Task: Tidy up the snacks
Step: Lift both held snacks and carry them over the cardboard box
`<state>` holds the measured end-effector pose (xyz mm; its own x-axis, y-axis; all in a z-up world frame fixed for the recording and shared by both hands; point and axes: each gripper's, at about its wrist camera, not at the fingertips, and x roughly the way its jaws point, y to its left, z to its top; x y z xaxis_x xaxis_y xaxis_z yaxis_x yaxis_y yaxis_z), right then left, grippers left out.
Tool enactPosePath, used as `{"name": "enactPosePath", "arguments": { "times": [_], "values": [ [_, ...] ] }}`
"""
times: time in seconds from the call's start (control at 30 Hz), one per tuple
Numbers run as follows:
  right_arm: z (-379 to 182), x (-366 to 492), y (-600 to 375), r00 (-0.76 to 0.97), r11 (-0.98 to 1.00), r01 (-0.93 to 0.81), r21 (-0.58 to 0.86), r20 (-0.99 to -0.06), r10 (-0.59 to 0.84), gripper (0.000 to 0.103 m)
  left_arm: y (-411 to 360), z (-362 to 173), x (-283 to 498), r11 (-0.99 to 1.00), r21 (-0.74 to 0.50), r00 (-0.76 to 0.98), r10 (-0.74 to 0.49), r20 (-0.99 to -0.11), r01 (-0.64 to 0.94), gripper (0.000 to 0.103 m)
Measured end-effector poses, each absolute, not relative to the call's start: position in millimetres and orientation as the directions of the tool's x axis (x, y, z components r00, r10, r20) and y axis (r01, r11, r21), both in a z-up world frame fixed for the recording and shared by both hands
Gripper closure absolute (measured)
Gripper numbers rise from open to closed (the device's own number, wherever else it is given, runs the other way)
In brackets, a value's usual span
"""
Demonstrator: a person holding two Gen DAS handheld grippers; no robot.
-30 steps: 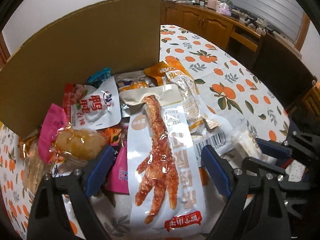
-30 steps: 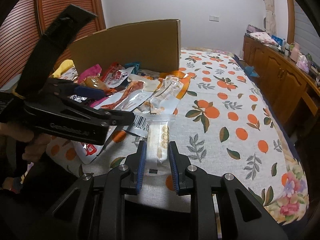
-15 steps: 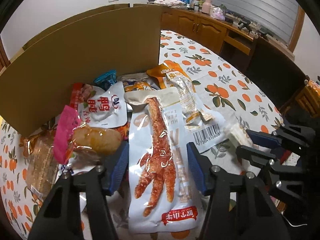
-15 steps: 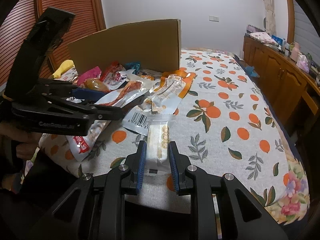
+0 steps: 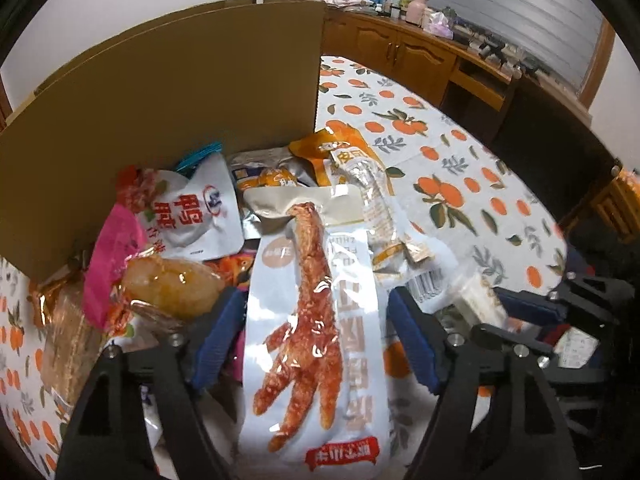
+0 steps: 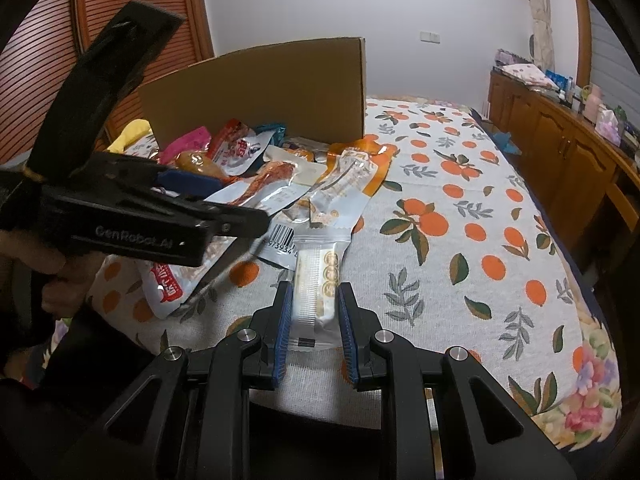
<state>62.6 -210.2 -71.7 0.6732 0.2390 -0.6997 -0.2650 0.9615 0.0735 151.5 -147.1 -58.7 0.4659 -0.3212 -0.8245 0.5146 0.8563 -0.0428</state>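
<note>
While the right tongs stay clamped on a slim white wafer pack, the left tongs have just been widening around the chicken-foot pouch (pads apparently not pressing) on the desk; next, close squarely and lift toward the cardboard box.

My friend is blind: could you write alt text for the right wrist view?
The right gripper clamps a clear-wrapped wafer bar above an orange-print tablecloth. Left, a hand-held left gripper reaches over a pile of snack packets before a cardboard box.
</note>
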Motion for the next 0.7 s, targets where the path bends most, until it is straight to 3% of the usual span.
{"name": "enactPosePath", "arguments": {
  "times": [0.03,0.07,0.13,0.17,0.7],
  "values": [
    [-72,62,-210,0.674,0.962,-0.264,0.074,-0.699,0.239,0.082,-148,-59,151,0.857,-0.021,0.48,-0.308,-0.822,0.514,0.041],
    [-72,62,-211,0.675,0.962,-0.263,0.075,-0.699,0.239,0.082,-147,-58,150,0.857,-0.015,0.487,-0.307,-0.818,0.515,0.041],
    [-72,62,-213,0.677,0.963,-0.259,0.082,-0.695,0.241,0.082,-139,-54,149,0.861,-0.046,0.494,-0.333,-0.803,0.506,0.058],
    [-72,62,-214,0.678,0.963,-0.257,0.085,-0.694,0.242,0.082,-135,-51,149,0.865,-0.06,0.497,-0.342,-0.798,0.498,0.06],
    [-51,65,-208,0.704,0.959,-0.27,0.08,-0.664,0.254,0.082,-103,-10,128,0.862,-0.117,0.554,-0.414,-0.723,0.492,0.061]
  ]
}}
